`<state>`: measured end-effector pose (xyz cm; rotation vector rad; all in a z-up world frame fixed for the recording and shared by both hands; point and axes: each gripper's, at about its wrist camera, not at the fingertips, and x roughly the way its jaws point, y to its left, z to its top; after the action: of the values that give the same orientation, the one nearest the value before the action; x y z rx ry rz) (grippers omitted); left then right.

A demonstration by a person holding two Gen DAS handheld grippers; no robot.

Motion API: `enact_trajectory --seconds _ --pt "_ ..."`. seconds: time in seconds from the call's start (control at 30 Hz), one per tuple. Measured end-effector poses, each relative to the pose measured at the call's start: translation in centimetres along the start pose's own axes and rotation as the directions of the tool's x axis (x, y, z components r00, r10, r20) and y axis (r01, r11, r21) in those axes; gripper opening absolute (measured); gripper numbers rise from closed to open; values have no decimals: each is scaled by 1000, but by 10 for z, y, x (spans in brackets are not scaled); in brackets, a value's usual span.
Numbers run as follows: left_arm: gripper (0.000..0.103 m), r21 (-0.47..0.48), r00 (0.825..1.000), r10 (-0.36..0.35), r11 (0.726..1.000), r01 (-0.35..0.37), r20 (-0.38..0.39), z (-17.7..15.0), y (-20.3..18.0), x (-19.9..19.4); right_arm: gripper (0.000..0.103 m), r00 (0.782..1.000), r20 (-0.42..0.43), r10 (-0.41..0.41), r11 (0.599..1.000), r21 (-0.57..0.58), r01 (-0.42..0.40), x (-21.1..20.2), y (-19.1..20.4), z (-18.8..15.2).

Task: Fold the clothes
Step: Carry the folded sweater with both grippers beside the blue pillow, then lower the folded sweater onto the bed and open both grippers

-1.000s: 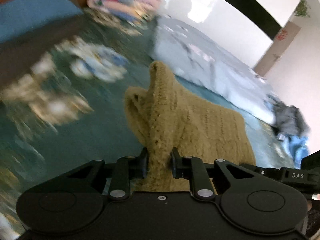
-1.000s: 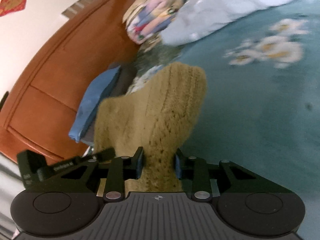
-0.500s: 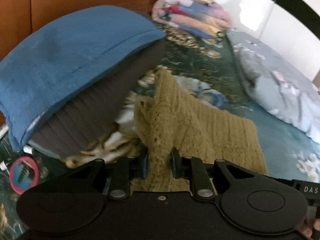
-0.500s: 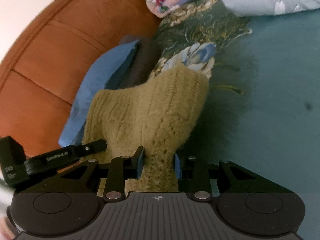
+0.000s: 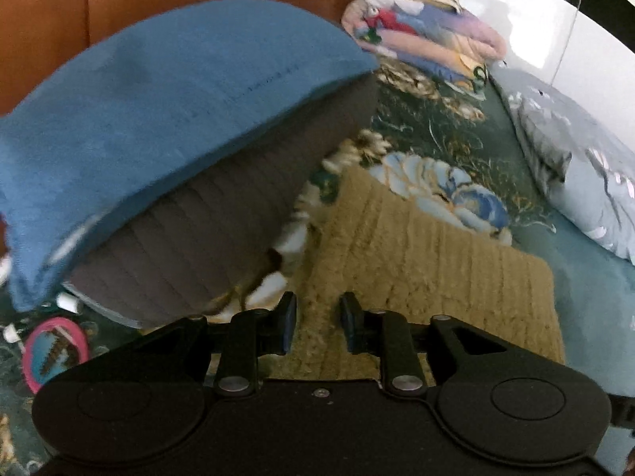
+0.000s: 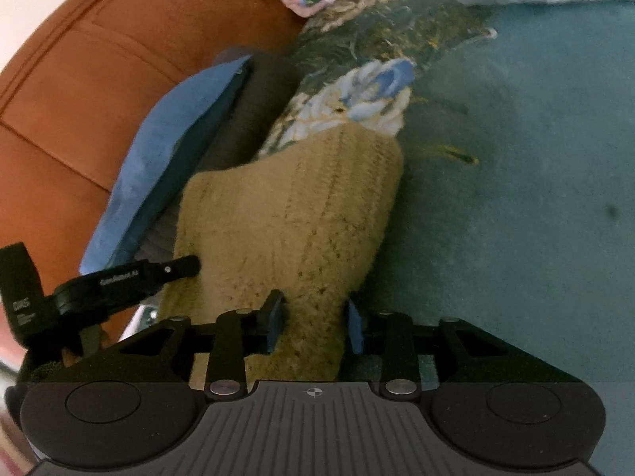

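An olive-yellow knitted garment (image 5: 428, 261) lies folded on the teal flowered bedspread (image 5: 591, 297), next to a blue and grey pillow. My left gripper (image 5: 317, 319) has its jaws slightly apart around the garment's near edge, the fabric lying flat between them. My right gripper (image 6: 313, 323) has its jaws wider apart around the other end of the garment (image 6: 293, 214), with a gap on the right side. The left gripper's body (image 6: 119, 281) shows at the left of the right wrist view.
A blue-topped grey pillow (image 5: 166, 139) lies just left of the garment against the orange-brown headboard (image 6: 79, 79). Folded colourful quilts (image 5: 428, 39) sit at the bed's head. A pale grey duvet (image 5: 583, 174) lies on the right. A pink round object (image 5: 53, 351) lies near left.
Both grippers carried the garment toward the pillow and lowered it onto the bed. Both jaws have opened from a tight pinch, and the fabric now lies flat.
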<state>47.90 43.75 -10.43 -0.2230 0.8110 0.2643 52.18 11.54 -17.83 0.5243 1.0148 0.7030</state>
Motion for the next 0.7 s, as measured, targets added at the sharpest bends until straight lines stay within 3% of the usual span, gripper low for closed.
enact_trajectory --seconds 0.13,0.27,0.37,0.53,0.7 --pt "25 1 998 15 1000 -16 59 -2 -1 -30 39 999 40 5 996 -92 -1 -32 13 5" --pt "30 -13 993 -29 999 31 111 -13 -12 -73 50 997 65 47 991 -124 -39 -77 16 2" --pt "42 4 987 -56 998 56 152 -30 -34 -109 52 996 81 46 987 -157 -33 -120 14 -9" --pt "44 -23 986 -91 995 95 139 -69 -82 -156 52 995 104 3 981 -195 18 -189 9 -35" --pt "54 18 986 -92 996 90 142 -114 -134 -207 57 990 138 -22 979 -196 49 -258 5 -70"
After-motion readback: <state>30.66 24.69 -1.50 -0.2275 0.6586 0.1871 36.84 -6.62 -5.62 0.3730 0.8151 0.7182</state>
